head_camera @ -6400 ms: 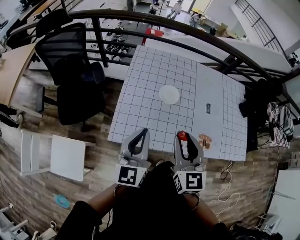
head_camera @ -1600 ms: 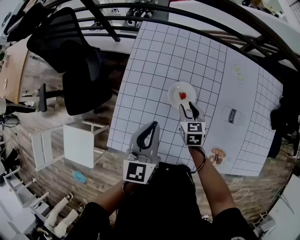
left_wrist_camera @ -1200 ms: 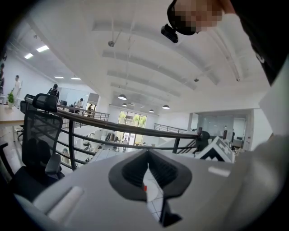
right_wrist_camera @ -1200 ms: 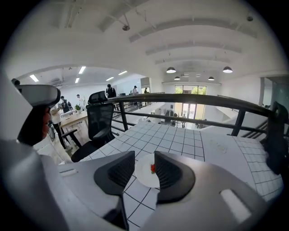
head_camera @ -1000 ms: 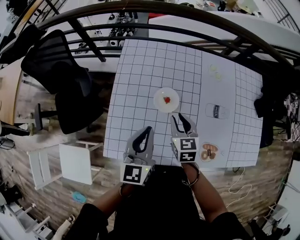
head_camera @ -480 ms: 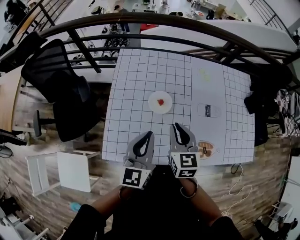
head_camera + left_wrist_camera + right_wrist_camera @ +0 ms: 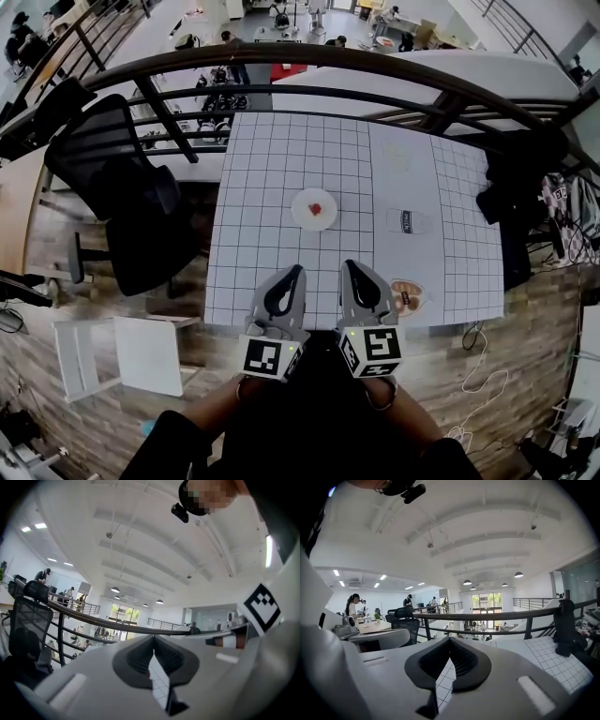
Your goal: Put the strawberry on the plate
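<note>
Right claw and left claw both closed, empty; strawberry on plate.

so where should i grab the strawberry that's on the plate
Probably across its middle, coming from straight above. The strawberry is a small lump near the centre of the white plate, with bare plate all round it, so there is room to close on either side. Which way it lies is too small to tell.

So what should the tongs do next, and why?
Probably nothing more, just rest: the strawberry lies on the plate, and the left tongs and right tongs are shut and empty, near the table's front edge.
</note>
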